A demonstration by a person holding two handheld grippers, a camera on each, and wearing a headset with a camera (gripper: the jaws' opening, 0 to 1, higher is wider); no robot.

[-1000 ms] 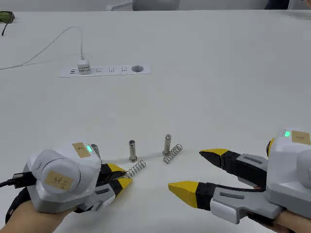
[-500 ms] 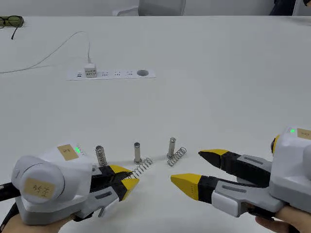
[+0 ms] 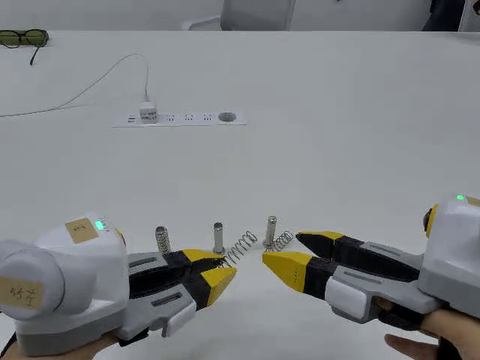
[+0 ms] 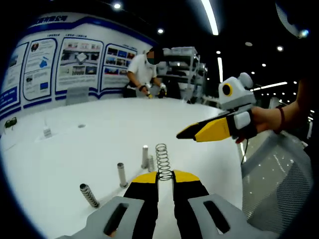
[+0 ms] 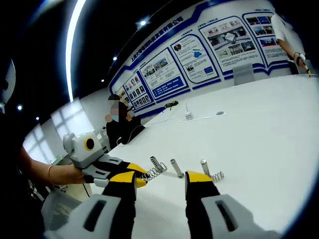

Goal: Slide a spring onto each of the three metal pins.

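Left tongs (image 3: 225,267) pinched shut on the end of a spring (image 3: 241,246), hovering beside the middle pin (image 3: 218,237); right tongs (image 3: 282,249) gape wide, empty. Tip the coil upright over that pin, then lower (gently). Three pins, three springs: one sleeves the left pin (image 3: 160,230), one lies on the tabletop (image 3: 337,150) just beside the right pin (image 3: 271,227).

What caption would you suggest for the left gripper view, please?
Yellow-tipped left gripper holds a coiled steel spring near two bare metal pins and a third pin wearing its spring.
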